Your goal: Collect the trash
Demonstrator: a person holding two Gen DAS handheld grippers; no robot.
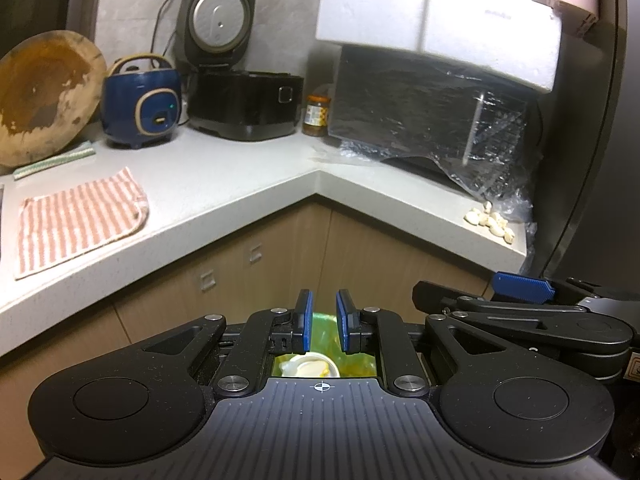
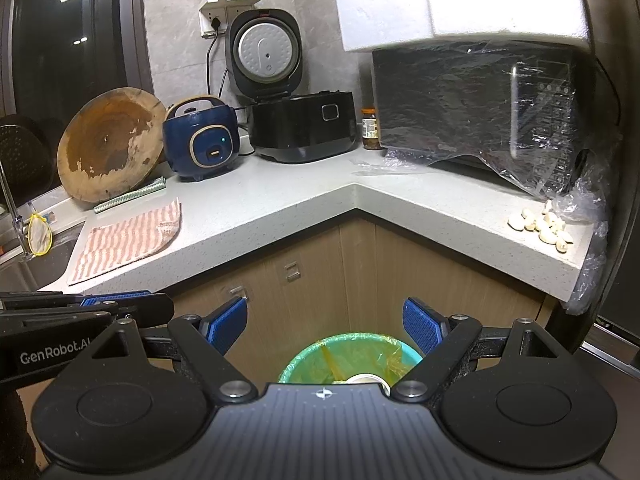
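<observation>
Both grippers are held above a trash bin (image 2: 348,356) lined with a green bag, standing on the floor in the corner of the counter (image 2: 280,204). The left gripper (image 1: 324,320) is narrowed to a small gap with nothing pinched, while the right gripper (image 2: 326,324) is spread wide and empty. A white cup (image 1: 310,365) is seen lying inside the bin.
</observation>
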